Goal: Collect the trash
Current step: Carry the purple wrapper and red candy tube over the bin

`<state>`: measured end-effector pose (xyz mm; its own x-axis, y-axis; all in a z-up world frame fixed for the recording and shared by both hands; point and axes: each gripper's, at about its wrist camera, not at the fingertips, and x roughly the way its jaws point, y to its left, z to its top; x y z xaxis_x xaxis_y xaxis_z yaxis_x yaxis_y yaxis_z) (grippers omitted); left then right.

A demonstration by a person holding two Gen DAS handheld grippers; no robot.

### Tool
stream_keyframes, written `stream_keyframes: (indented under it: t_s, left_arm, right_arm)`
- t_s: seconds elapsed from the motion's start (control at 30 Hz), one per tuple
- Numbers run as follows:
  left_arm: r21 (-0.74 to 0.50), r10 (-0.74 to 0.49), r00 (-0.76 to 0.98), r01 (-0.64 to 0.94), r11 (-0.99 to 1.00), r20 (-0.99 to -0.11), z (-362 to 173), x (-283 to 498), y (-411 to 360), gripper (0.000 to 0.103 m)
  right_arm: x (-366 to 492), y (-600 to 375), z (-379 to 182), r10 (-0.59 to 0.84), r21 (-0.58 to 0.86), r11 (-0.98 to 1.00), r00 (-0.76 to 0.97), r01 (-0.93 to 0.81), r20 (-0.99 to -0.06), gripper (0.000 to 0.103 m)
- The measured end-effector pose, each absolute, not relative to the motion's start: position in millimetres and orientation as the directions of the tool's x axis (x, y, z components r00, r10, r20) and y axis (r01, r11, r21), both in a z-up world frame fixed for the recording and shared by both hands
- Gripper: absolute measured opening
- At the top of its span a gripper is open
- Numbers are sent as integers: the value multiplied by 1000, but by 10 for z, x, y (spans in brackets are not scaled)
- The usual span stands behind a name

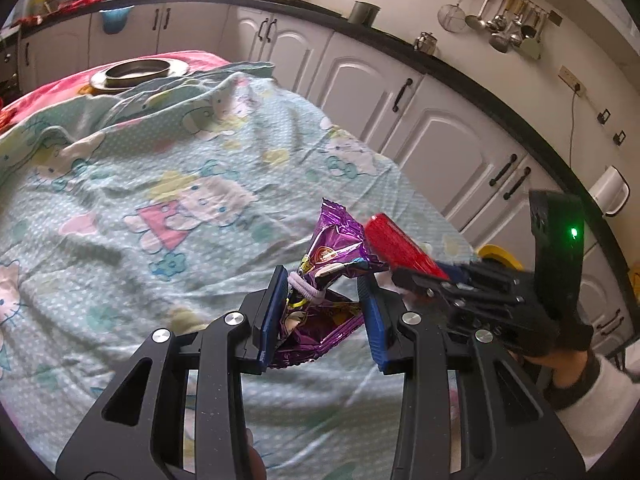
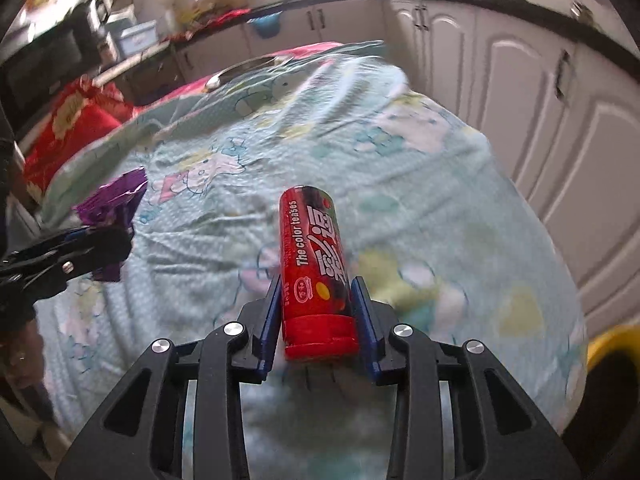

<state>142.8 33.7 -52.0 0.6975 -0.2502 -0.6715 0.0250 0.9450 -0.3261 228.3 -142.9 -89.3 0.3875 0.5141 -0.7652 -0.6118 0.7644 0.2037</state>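
Observation:
My left gripper [image 1: 322,300] is shut on a crumpled purple snack wrapper [image 1: 332,252] tied with a white hair band, held above the cloth-covered table. My right gripper [image 2: 316,300] is shut on a red candy tube [image 2: 314,256] with a red cap, lettered "The color teases". In the left wrist view the red tube [image 1: 400,246] and the right gripper [image 1: 416,282] show just to the right of the wrapper. In the right wrist view the purple wrapper [image 2: 112,204] and the left gripper [image 2: 96,244] show at the left.
A pastel cartoon-print cloth [image 1: 160,184] covers the table. A metal plate [image 1: 138,72] sits at its far end. White kitchen cabinets [image 1: 440,128] run along the right. A yellow bin rim [image 2: 608,344] shows at lower right, beside the table.

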Motion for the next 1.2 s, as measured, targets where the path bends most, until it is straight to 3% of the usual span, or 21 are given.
stream_keyframes:
  t_s: [0.27, 1.2]
  left_arm:
    - [-297, -280, 696, 100, 950, -661, -426, 1494, -62, 29]
    - [-214, -406, 657, 355, 910, -635, -200, 1692, -1429, 29]
  right_arm:
    - [2112, -2001, -798, 563, 319, 792, 421, -520, -711, 32]
    - [1797, -3673, -543, 467, 394, 880, 626, -264, -624, 31]
